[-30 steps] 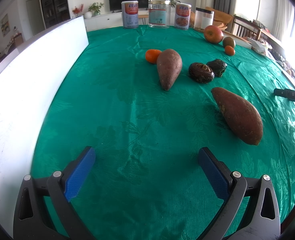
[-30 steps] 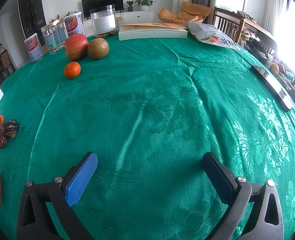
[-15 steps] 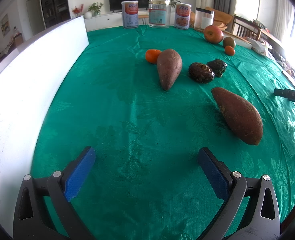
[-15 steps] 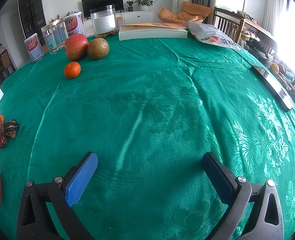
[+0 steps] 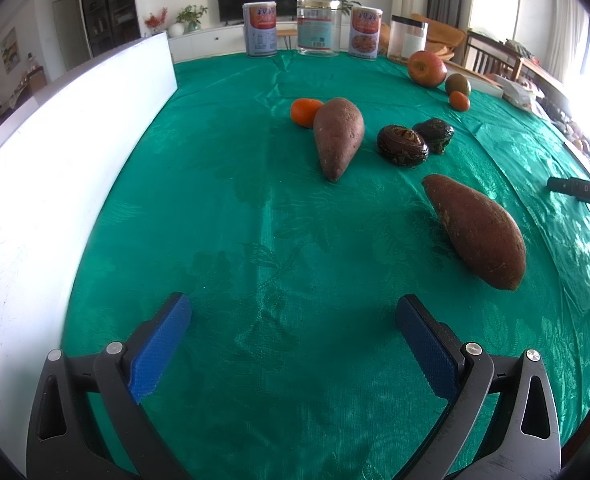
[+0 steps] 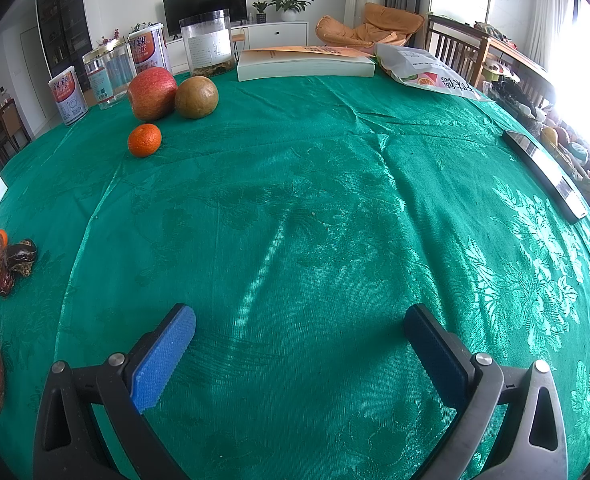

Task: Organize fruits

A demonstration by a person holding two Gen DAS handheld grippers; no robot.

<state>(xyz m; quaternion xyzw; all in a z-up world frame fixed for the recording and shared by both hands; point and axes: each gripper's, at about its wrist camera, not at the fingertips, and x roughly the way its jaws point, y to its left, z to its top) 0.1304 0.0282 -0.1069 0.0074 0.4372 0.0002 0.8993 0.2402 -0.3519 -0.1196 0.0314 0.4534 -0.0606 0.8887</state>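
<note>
On the green tablecloth, the left wrist view shows two sweet potatoes, one near (image 5: 477, 230) and one farther (image 5: 338, 135), a tangerine (image 5: 304, 112) behind the far one, and two dark wrinkled fruits (image 5: 402, 145) (image 5: 434, 133). An apple (image 5: 426, 68), a brown-green fruit (image 5: 457, 84) and a second tangerine (image 5: 459, 101) lie at the far right. My left gripper (image 5: 291, 322) is open and empty, short of the near sweet potato. My right gripper (image 6: 301, 330) is open and empty over bare cloth; the apple (image 6: 152, 93), brown-green fruit (image 6: 196, 97) and tangerine (image 6: 144, 140) are far left.
A white board (image 5: 55, 152) runs along the table's left side. Cans and jars (image 5: 315, 28) stand at the far edge. A thick book (image 6: 305, 64), a snack bag (image 6: 427, 72) and a phone (image 6: 543, 174) lie on the right part of the table.
</note>
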